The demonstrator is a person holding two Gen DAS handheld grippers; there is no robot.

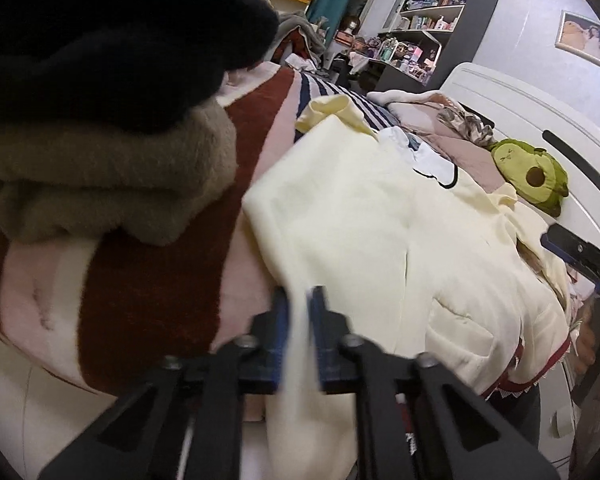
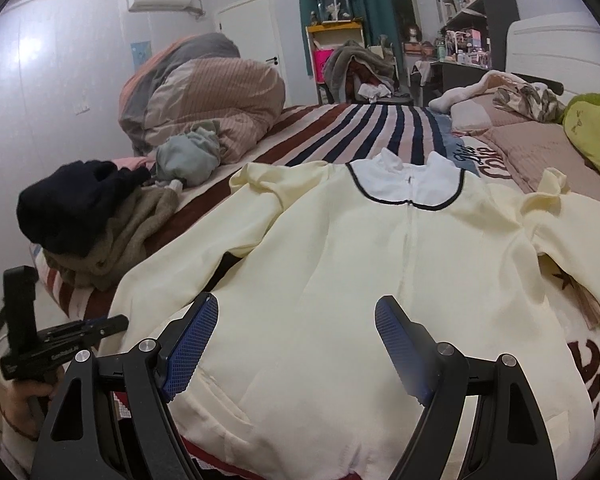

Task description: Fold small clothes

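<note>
A pale yellow garment (image 2: 340,280) with a white, black-edged collar (image 2: 406,188) lies spread on the bed, sleeves out to both sides. It also shows in the left wrist view (image 1: 360,220). My left gripper (image 1: 299,304) is shut on a fold of the yellow fabric at the garment's left hem edge. It shows from the side in the right wrist view (image 2: 100,326). My right gripper (image 2: 296,320) is open and empty, just above the garment's lower middle. It shows at the right edge of the left wrist view (image 1: 572,248).
A pile of black and brown clothes (image 2: 84,220) lies at the garment's left, close in the left wrist view (image 1: 100,120). A rolled duvet (image 2: 200,96) sits at the back. A green avocado plush (image 2: 596,132) and pillows lie right. The striped bedspread (image 2: 360,128) lies beyond.
</note>
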